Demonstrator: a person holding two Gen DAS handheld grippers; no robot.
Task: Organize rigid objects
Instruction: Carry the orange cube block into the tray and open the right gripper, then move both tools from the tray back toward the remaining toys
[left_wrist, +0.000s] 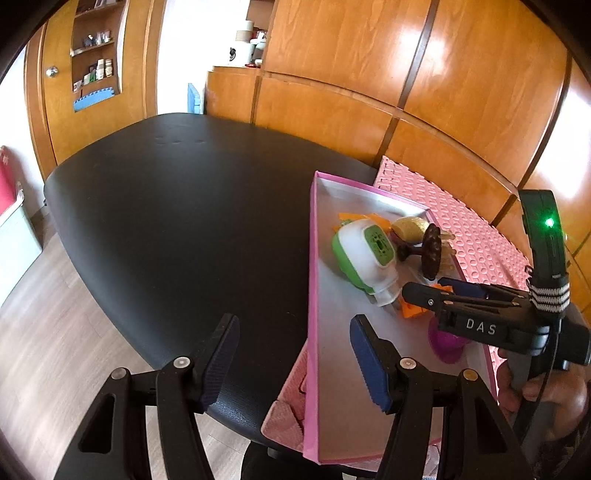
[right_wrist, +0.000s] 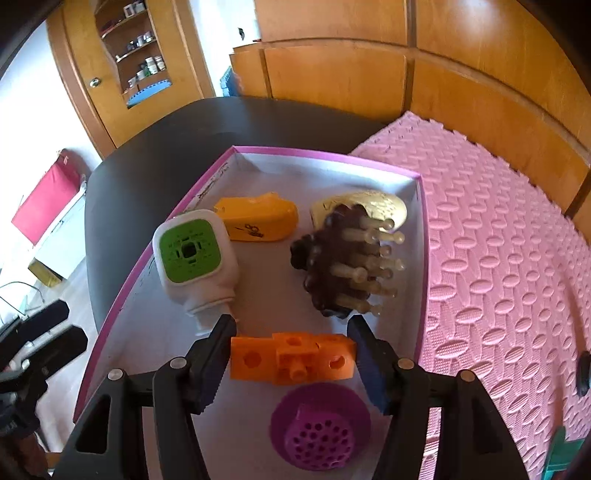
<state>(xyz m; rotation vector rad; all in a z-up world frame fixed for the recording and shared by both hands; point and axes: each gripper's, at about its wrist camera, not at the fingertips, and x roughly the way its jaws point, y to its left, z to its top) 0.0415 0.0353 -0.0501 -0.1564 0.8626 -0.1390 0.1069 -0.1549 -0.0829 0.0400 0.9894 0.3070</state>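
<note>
Right gripper (right_wrist: 291, 360) is down inside the pink box (right_wrist: 422, 266), fingers spread wide with the orange block (right_wrist: 291, 356) sitting crosswise between them. Block's long axis runs finger to finger, so the pads (right_wrist: 218, 354) bracket its two short ends. Left end looks touching or nearly so; the right end I can't call, the fisheye bends it too much. Looks like the box floor carries it, not a grip, though lift is hard to judge from here.

Left gripper (left_wrist: 293, 363) hangs over the black table (left_wrist: 166, 206) at the box's near left wall, fingers wide apart, nothing in them. Well off the block, so the right hand is clearly the one in reach.

Other box contents: green-and-white device (right_wrist: 194, 262) just beyond the left finger, brown bristle brush (right_wrist: 347, 266) beyond the right one, purple strainer (right_wrist: 319, 432) just nearer than the block, orange-yellow piece (right_wrist: 258, 219) and gold oval (right_wrist: 380, 208) at the far end. Pink foam mat (right_wrist: 509, 258) lies right of the box.

Likely either closing on the block or just let go; can't say which.
</note>
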